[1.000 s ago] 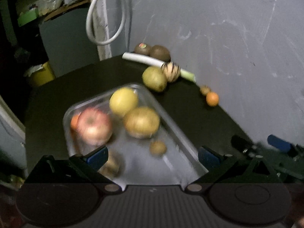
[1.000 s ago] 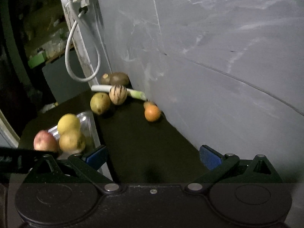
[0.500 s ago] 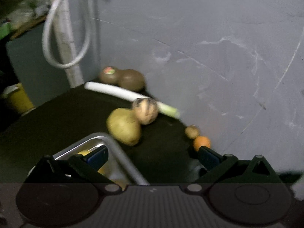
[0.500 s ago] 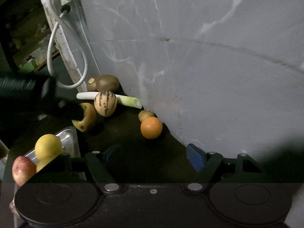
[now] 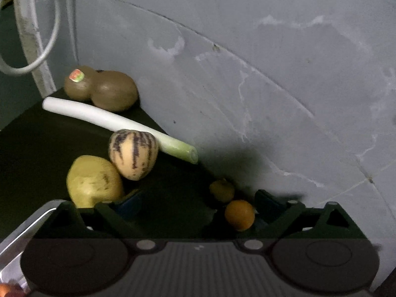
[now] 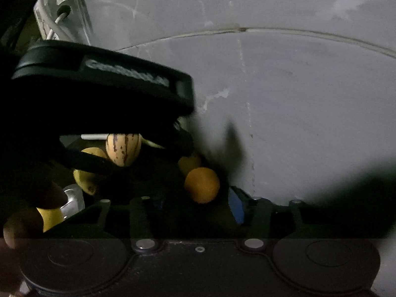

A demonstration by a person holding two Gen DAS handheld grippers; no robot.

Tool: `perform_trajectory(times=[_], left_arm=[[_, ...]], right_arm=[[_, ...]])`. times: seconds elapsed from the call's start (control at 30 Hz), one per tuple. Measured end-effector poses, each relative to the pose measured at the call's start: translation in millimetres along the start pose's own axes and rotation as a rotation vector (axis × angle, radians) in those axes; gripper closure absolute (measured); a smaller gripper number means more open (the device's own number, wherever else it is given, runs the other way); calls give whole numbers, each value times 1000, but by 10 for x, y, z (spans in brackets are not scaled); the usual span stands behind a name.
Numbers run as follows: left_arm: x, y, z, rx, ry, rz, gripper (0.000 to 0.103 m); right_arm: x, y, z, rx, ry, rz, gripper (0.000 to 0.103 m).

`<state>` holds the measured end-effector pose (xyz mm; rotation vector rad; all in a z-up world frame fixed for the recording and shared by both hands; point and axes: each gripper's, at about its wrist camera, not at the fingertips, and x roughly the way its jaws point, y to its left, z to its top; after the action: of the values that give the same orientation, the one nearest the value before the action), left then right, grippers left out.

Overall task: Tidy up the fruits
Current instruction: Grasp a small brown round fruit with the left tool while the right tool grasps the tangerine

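On the dark table by the grey wall lie a striped pepino melon (image 5: pixel 133 154), a yellow-green pear (image 5: pixel 94 180), two brown kiwis (image 5: pixel 112 94), a small orange (image 5: pixel 239 214) and a smaller yellowish fruit (image 5: pixel 222 190). My left gripper (image 5: pixel 198 203) is open, low over the table, with the orange just inside its right finger. My right gripper (image 6: pixel 198 203) is open behind the orange (image 6: pixel 202 184), which lies between its fingers. The left gripper's black body (image 6: pixel 99 94) fills the left of the right wrist view, hiding the kiwis.
A white leek (image 5: pixel 116 123) lies along the wall behind the fruit. The metal tray's rim (image 5: pixel 27 225) shows at lower left, also in the right wrist view (image 6: pixel 73 199) with a yellow fruit (image 6: pixel 50 217) in it. A white cable (image 5: pixel 47 39) hangs at the back left.
Both grippers moved forward and down towards the fruit by the wall. The left one swung away from the tray and now blocks the right wrist view. The orange is now between the right fingers.
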<state>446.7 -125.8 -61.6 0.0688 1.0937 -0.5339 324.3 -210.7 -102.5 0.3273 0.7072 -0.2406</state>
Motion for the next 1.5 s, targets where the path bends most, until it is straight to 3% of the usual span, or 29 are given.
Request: perform_trajectory(times=[0.23, 0.5, 0.67, 0.83, 1.13, 1.5], left_arm=[[178, -34, 29, 31, 49, -31, 19], [310, 7, 55, 11, 78, -73, 33], [367, -4, 83, 19, 76, -81, 49], [347, -51, 38, -1, 78, -105, 74], [251, -65, -76, -16, 72, -87, 75], [-187, -87, -420, -60, 20, -89, 75]], right_arm=[[109, 35, -15, 20, -14, -24, 68], [27, -30, -96, -3, -19, -12, 68], [-31, -67, -115, -13, -10, -9, 68], [-49, -54, -64, -21, -8, -9, 68], [-60, -36, -74, -32, -8, -3, 68], [-335, -35, -98, -72, -35, -8, 68]])
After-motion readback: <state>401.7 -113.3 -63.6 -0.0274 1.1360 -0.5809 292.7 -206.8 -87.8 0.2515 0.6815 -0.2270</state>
